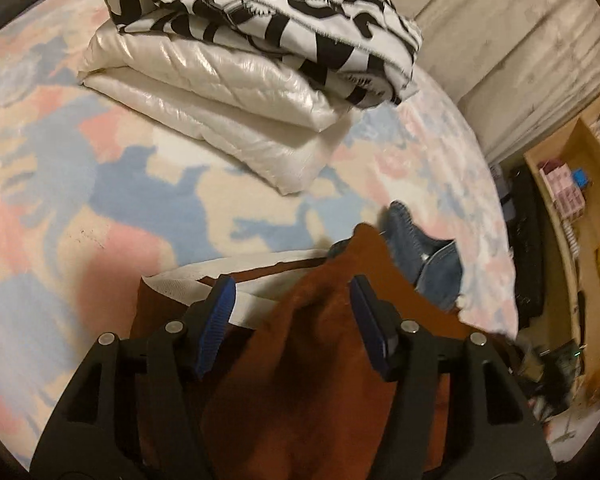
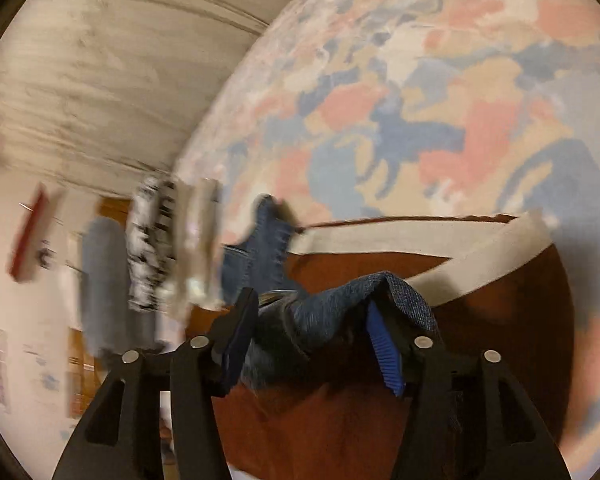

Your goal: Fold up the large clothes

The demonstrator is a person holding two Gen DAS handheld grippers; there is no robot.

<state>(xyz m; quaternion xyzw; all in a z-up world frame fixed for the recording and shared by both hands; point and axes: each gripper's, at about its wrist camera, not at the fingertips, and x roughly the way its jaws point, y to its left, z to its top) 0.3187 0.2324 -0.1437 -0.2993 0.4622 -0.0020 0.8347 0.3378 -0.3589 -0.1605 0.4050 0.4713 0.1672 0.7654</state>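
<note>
Both claws are open and hold nothing, the left claw (image 1: 290, 320) over the brown garment (image 1: 320, 360) and the right claw (image 2: 312, 340) over the jeans (image 2: 324, 312), so each should lift away gently, keeping the fold flat on the bed (image 1: 100, 200).

Warm, dim indoor light gave glare on the white quilted bedding (image 1: 220, 92); fisheye edges curved, and the right-wrist view's left side smeared with motion blur.
</note>
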